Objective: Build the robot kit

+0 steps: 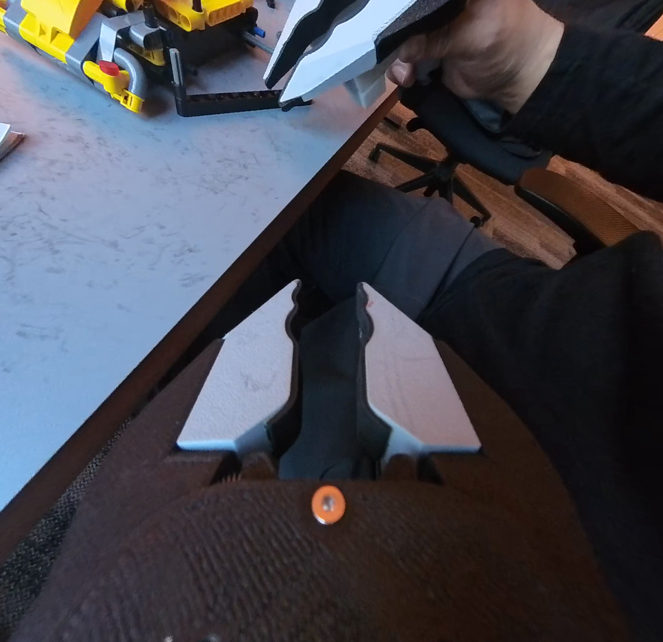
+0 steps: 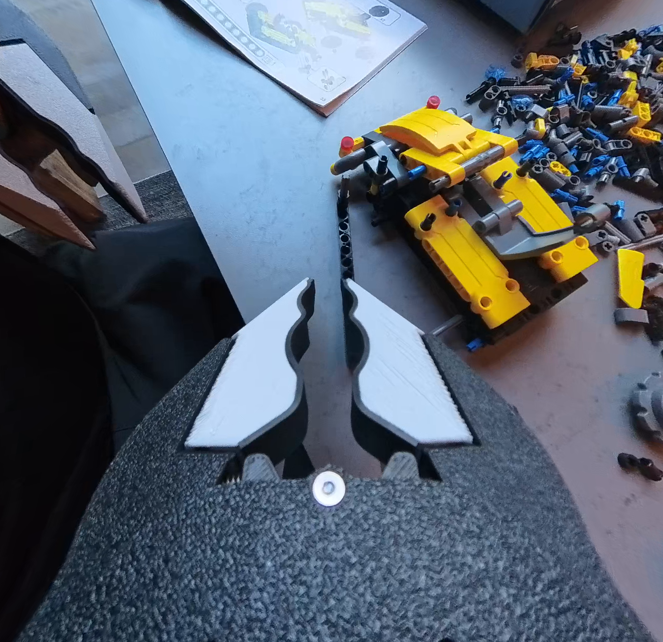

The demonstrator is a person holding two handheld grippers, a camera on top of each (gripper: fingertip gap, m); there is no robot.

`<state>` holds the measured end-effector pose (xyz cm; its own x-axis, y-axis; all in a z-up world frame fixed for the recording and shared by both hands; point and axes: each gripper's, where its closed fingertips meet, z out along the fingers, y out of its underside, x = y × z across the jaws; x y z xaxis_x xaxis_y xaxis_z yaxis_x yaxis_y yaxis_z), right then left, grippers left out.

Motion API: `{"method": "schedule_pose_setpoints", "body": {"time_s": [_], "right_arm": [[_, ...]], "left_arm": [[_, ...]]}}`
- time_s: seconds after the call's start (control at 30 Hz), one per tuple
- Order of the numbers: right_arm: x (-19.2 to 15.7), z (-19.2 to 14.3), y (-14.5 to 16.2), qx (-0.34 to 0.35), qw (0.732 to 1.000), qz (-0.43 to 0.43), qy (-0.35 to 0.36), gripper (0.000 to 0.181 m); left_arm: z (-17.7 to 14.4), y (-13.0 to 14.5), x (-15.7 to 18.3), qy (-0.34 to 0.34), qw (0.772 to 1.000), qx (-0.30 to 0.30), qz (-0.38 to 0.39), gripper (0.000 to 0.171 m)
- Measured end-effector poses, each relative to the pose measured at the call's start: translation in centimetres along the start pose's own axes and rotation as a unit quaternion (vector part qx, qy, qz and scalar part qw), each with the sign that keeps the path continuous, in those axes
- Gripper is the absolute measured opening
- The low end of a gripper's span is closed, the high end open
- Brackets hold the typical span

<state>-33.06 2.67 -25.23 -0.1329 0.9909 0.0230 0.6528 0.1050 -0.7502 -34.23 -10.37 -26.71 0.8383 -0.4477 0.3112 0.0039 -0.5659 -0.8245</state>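
While the left gripper [image 1: 328, 287] is held off the table edge over the person's lap, its jaws are seen parted by a moderate gap with nothing between them; no contact with any part is made. The right gripper [image 2: 328, 284] is lowered at the near edge of the table [image 2: 229, 180], jaws also parted, empty; its tips are seen straddling or just touching the near end of a long black holed beam [image 2: 345, 230], exact contact cannot be told. That beam runs toward 12 o'clock in the right wrist view and is joined to the yellow brick-built vehicle [image 2: 462, 208], which lies at 2 o'clock of the tips; a loose pile of small parts [image 2: 581, 122] is spread at 1 to 2 o'clock, an open instruction booklet [image 2: 297, 33] at 12. The model is judged light, rigid, but press-fitted, so joints could be popped apart; plastic is smooth and slippery. A hold across the beam's flat sides, near its free end, is judged soundest.
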Motion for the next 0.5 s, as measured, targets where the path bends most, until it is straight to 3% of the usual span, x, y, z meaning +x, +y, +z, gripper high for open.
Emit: {"method": "schedule_pose_setpoints", "body": {"time_s": [0.5], "right_arm": [[0.33,0.18,0.06,0.003,1.0,0.004,0.005,0.014]], "left_arm": [[0.11,0.17,0.02,0.003,1.0,-0.002,-0.003,0.026]]}}
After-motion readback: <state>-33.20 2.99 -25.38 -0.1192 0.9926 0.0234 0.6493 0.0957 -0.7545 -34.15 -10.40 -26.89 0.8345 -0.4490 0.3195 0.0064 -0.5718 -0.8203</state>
